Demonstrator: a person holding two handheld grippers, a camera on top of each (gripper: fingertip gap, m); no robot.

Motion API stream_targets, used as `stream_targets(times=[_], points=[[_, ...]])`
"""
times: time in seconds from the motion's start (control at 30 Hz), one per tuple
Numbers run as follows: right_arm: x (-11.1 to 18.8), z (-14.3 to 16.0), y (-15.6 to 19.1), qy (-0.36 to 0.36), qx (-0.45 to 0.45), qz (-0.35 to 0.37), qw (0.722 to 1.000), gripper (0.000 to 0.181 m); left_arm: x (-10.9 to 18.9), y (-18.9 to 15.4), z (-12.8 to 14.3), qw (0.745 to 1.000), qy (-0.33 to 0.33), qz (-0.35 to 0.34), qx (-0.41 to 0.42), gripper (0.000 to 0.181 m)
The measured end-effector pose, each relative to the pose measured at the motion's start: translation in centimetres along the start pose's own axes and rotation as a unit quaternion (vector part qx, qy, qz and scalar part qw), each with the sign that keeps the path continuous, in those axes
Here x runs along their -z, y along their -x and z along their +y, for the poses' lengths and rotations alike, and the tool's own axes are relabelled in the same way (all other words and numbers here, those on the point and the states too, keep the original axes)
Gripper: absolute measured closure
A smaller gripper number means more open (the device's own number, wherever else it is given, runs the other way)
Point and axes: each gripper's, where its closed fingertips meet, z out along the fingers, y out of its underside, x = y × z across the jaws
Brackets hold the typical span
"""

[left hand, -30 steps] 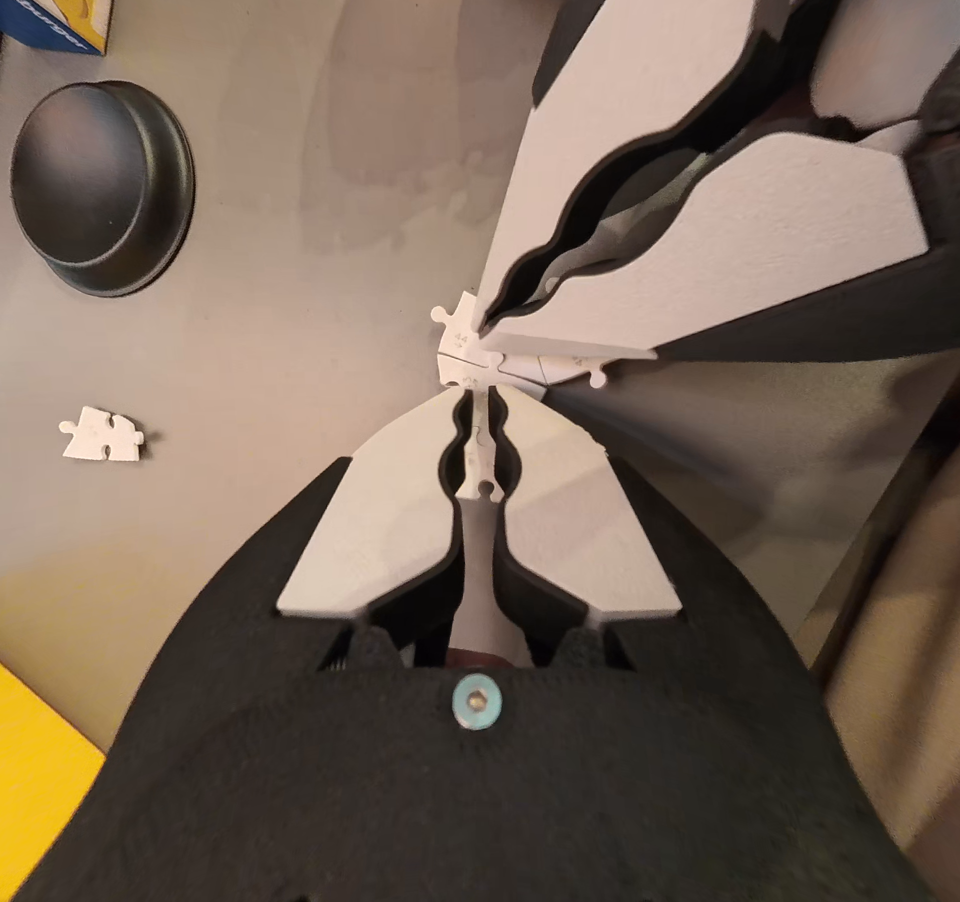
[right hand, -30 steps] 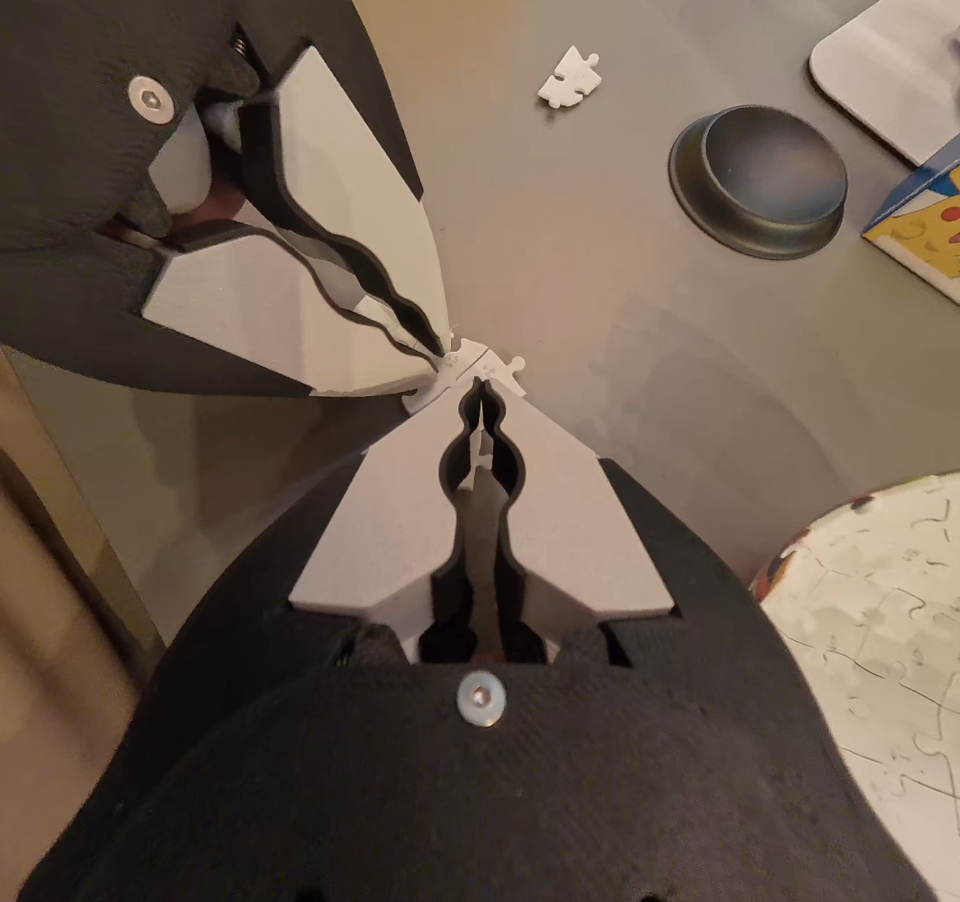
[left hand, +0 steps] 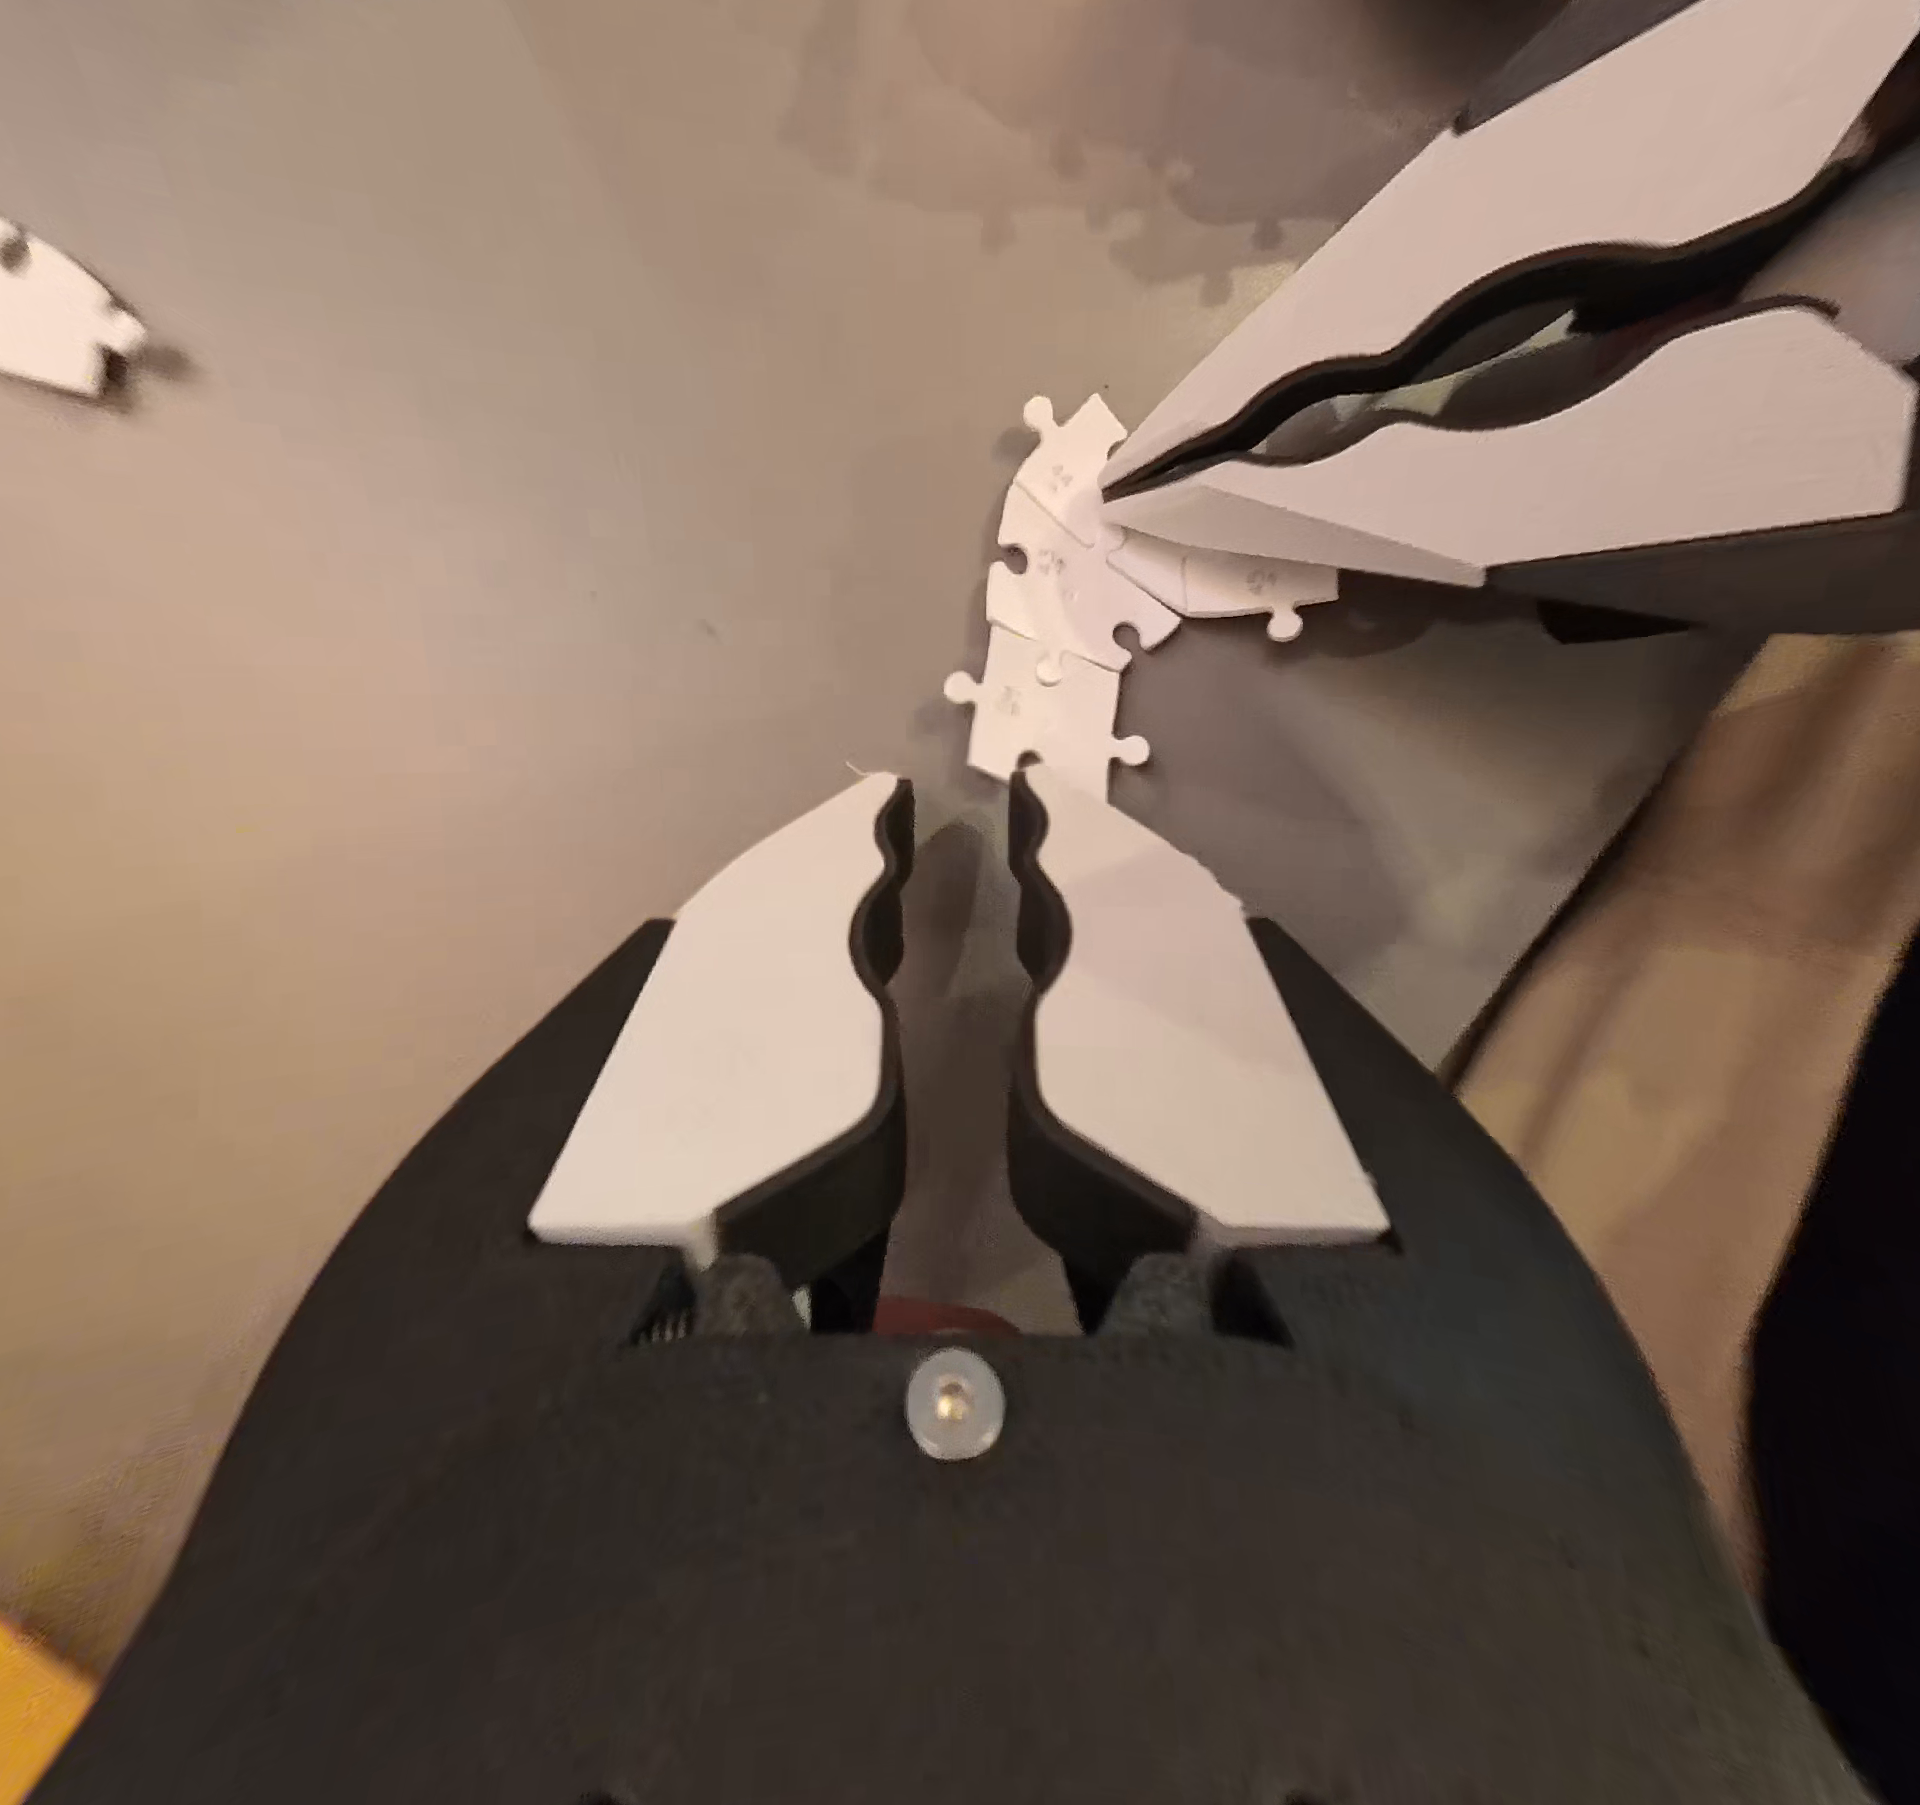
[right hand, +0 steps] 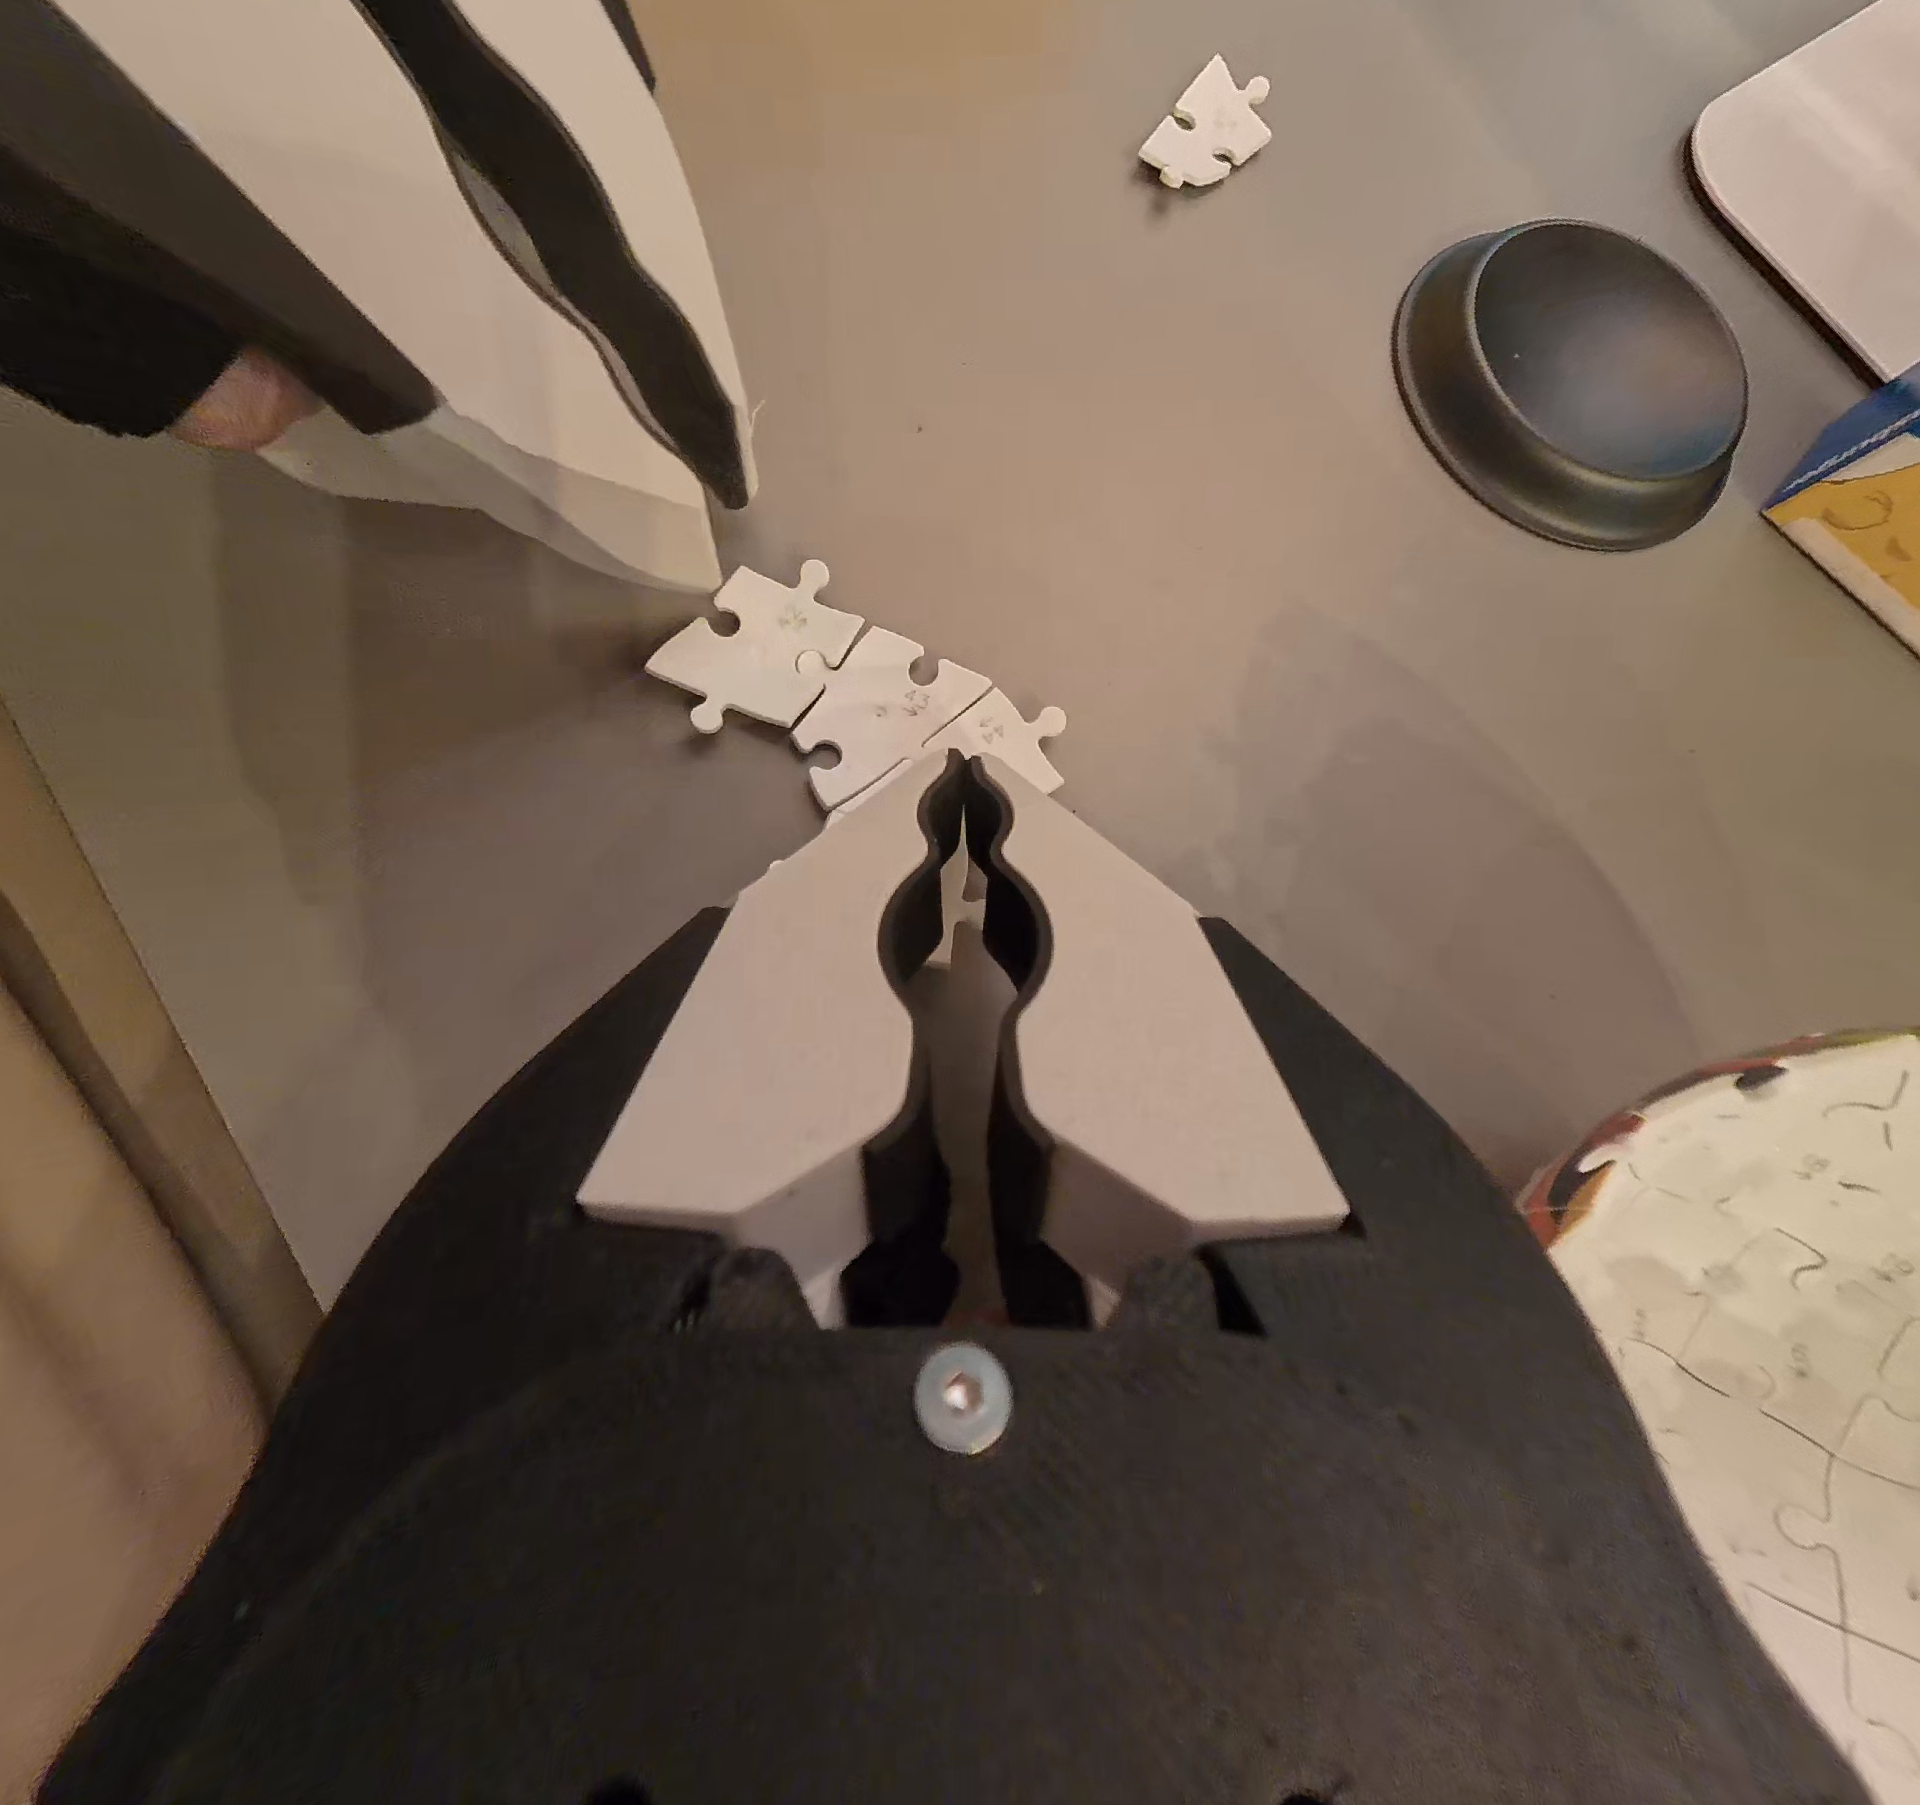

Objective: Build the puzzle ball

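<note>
puzzle ball (right hand: 1756, 1360) half-built, at table's right edge | joined strip of white pieces (left hand: 1060, 602) clenched at one end by right gripper (right hand: 966, 768) | left gripper (left hand: 961, 789) released, empty, just beside strip | step: joining pieces | next: carry strip to ball, or fetch loose piece (right hand: 1210, 134)

chain (right hand: 831, 690): joined pieces, between both grippers, above worktop (right hand: 1195, 560)
loose piece (right hand: 1210, 126): on worktop, beyond chain, well apart
bowl (right hand: 1569, 384): upside down, right of loose piece
box (right hand: 1849, 519): right of bowl
ball (right hand: 1745, 1340): near right, beside right gripper (right hand: 961, 766)
</note>
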Motion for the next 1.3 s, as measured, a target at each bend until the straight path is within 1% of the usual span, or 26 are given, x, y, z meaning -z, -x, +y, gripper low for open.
stream_targets(times=[0.1,0.2,0.4,0.5,0.67,0.9,1.0,1.07,1.2,1.3], points=[[0.0,0.0,0.1,0.0,0.002,-0.001,1.0,0.181,-0.3,-0.8,-0.2,0.999,-0.007,0.036,0.038,0.162],[0.0,0.0,0.1,-0.001,0.004,0.001,1.0,0.181,-0.6,-0.7,-0.5,0.998,-0.009,0.026,0.058,0.163],[0.0,0.0,0.1,-0.001,0.004,0.001,1.0,0.181,-0.7,-0.5,-0.8,0.995,-0.023,0.032,0.092,0.163],[0.0,0.0,0.1,-0.002,0.003,0.001,1.0,0.181,-0.6,-0.5,-1.0,0.995,-0.028,0.026,0.09,0.163],[0.0,0.0,0.0,-0.002,0.0,0.0,1.0,0.181,-0.1,-0.4,-1.8,0.992,-0.056,0.032,0.105,0.165],[0.1,-0.1,0.0,-0.004,0.003,0.005,1.0,0.181,-0.3,-0.2,-2.0,0.992,-0.063,0.02,0.109,0.163],[0.2,-0.4,-0.1,-0.014,0.001,0.005,1.0,0.181,-0.5,0.0,-1.8,0.993,-0.059,0.01,0.105,0.164],[0.3,-1.1,0.1,-0.035,0.004,-0.002,0.999,0.181,-0.5,0.2,-1.8,0.993,-0.057,0.005,0.103,0.164],[0.0,-1.1,0.5,-0.031,0.011,-0.013,0.999,0.181,-0.5,0.7,-1.4,0.994,-0.049,-0.012,0.101,0.164],[-0.5,-0.7,0.6,-0.008,0.011,-0.02,1.0,0.181,-0.7,0.8,-1.0,0.994,-0.038,-0.021,0.096,0.163]])
